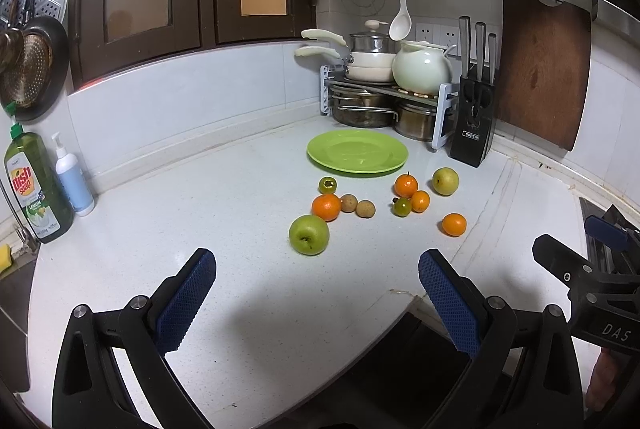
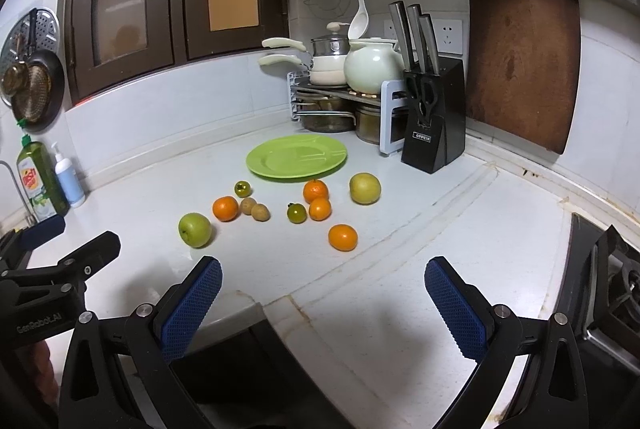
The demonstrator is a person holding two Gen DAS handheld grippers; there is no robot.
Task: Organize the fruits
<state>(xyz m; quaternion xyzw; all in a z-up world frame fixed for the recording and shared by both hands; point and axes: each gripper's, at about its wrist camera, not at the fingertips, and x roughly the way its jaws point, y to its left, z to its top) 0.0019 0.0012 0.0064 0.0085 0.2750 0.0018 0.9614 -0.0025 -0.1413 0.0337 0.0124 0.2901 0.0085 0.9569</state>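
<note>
I have both grippers hanging back at the near edge of the counter, nothing in either. The left gripper has its jaws spread wide and empty, low in its frame; the right gripper is the same in its own view, released and holding nothing. I keep them open because the first pick is not yet chosen.

The fruit lies loose at mid-frame, all on the bare counter and none on the plate, which sits empty just behind the scatter, in front of the pot rack. That is where I judge the fruit belongs (the task only says organize, so this is my reading).

Nearest the left gripper is the green apple, with an orange just behind it and two small brown fruits beside that. To the right, a second orange and a smaller one sit close together, a yellow-green pear beside them. One orange lies apart, closest to the right gripper, so I would take that with the right and the apple with the left. Two small green fruits remain; round things roll, so I would close gently.
</note>
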